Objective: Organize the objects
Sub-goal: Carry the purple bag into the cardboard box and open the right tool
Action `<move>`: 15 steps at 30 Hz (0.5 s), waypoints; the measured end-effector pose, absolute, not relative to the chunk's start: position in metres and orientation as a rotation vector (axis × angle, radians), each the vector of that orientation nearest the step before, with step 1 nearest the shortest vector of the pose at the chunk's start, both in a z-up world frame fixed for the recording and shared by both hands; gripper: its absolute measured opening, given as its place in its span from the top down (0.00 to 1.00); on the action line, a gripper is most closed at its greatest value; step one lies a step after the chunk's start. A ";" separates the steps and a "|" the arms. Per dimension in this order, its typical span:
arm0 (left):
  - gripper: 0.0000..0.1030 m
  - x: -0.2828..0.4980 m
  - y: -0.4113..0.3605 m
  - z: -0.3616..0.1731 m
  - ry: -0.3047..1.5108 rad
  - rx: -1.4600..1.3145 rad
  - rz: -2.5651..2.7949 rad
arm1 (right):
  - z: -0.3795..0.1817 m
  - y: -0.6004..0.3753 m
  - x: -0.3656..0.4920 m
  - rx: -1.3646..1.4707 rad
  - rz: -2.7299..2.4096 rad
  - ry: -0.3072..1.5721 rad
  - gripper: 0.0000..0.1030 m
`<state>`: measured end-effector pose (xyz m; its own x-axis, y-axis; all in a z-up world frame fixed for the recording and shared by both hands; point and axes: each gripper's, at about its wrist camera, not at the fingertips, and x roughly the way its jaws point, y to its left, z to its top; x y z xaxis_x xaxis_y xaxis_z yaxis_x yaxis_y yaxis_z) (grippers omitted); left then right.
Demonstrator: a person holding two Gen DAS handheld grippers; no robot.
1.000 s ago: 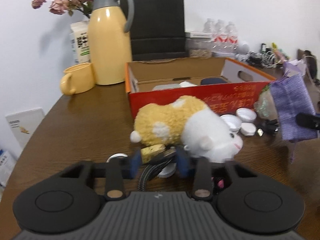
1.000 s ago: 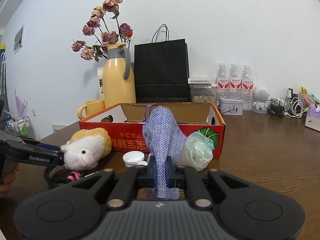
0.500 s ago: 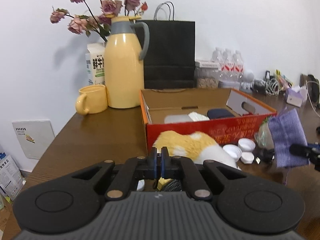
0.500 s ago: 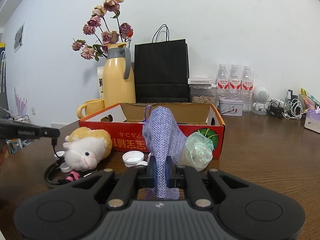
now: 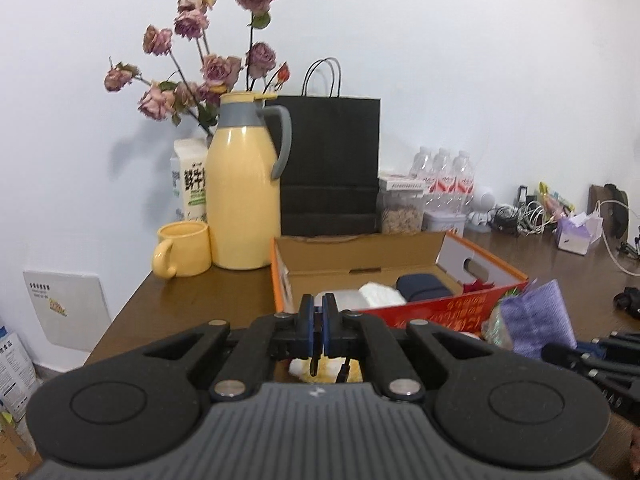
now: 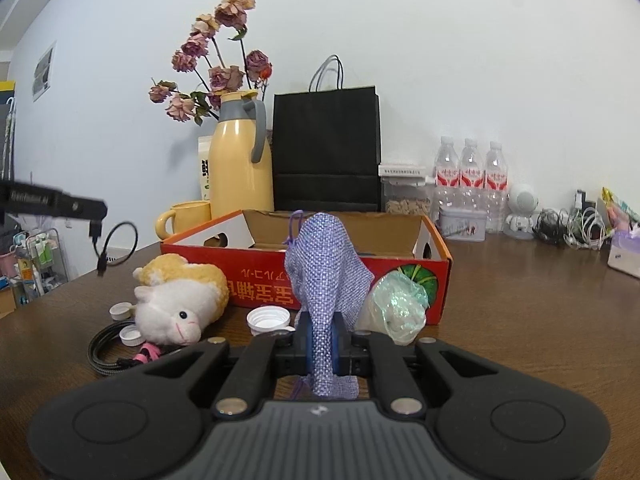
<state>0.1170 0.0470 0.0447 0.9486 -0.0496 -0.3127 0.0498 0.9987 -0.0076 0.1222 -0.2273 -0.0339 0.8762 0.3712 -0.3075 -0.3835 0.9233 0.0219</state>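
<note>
Right wrist view shows your left hand-held gripper (image 6: 94, 216) pinching a black cable (image 6: 116, 246) aloft beside the red box (image 6: 304, 280), your right hand-held gripper (image 6: 322, 344) clamping the purple pouch (image 6: 324, 280); next, carry it over the rim.

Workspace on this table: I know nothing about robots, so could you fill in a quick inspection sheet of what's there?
Surface: brown wooden table, crowded.
Job's things: open red box with items inside; plush toy and white caps lying in front of it.
Clutter: crumpled plastic bag against the box.
Grippers: left gripper shut on black cable; right gripper shut on purple pouch.
Cables: black cable hangs in a loop; braided cable coiled beside the toy.
Surroundings: yellow jug, black paper bag, water bottles along a white wall.
</note>
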 end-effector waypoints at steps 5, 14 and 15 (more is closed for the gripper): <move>0.95 0.128 0.035 0.052 0.298 -0.010 -0.076 | -0.024 -0.226 0.126 -0.024 0.414 0.284 0.92; 0.95 0.171 0.016 0.067 0.263 -0.064 -0.119 | 0.022 -0.217 0.166 -0.004 0.444 0.180 0.92; 0.95 0.178 0.013 0.068 0.262 -0.068 -0.121 | 0.025 -0.215 0.173 -0.003 0.443 0.177 0.92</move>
